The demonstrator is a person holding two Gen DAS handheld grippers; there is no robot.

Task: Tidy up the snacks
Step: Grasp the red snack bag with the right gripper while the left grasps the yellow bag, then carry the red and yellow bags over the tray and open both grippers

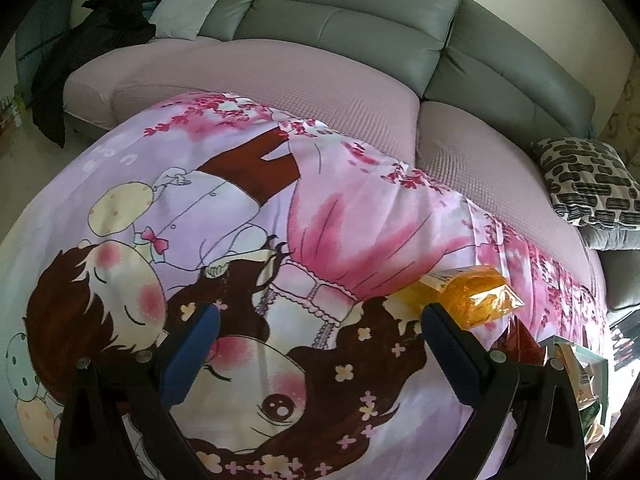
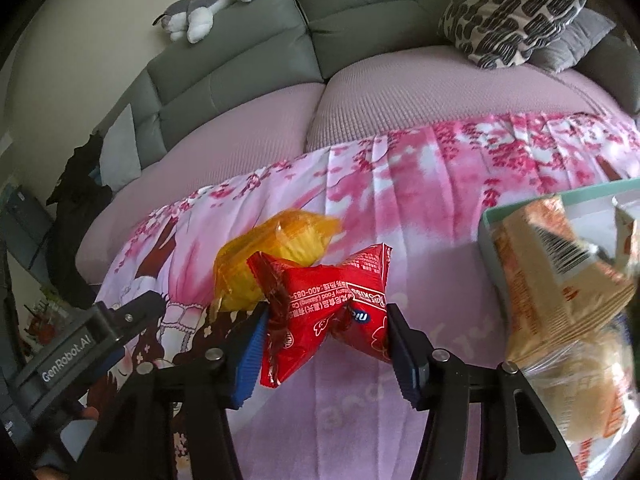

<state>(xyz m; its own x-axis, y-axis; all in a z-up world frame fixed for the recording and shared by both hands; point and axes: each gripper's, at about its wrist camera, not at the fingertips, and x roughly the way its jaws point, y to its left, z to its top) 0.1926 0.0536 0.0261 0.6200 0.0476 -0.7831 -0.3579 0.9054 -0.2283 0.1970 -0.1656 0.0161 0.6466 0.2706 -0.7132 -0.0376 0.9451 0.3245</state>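
Red packet (image 2: 324, 312) sits clamped between the blue pads of the right claw (image 2: 326, 348), lifted over the printed sheet (image 2: 420, 184); behind it an orange packet (image 2: 256, 256) lies on that sheet, and a box (image 2: 486, 220) of snacks stands toward the sheet's right edge. Left claw (image 1: 320, 344) hangs spread apart, holding nothing

Grey sofa (image 1: 360, 28), cartoon blanket (image 1: 240, 220), patterned cushion (image 2: 516, 12), plush toy (image 2: 212, 4)

Our two wrist cams, each looking fwd and down along its own fingers, close over the cartoon cloth (image 1: 224, 208), facing the grey sofa (image 2: 360, 12), both sharing the orange snack pack (image 1: 468, 292), patterned cushion (image 2: 512, 16), plush toy (image 2: 212, 8)
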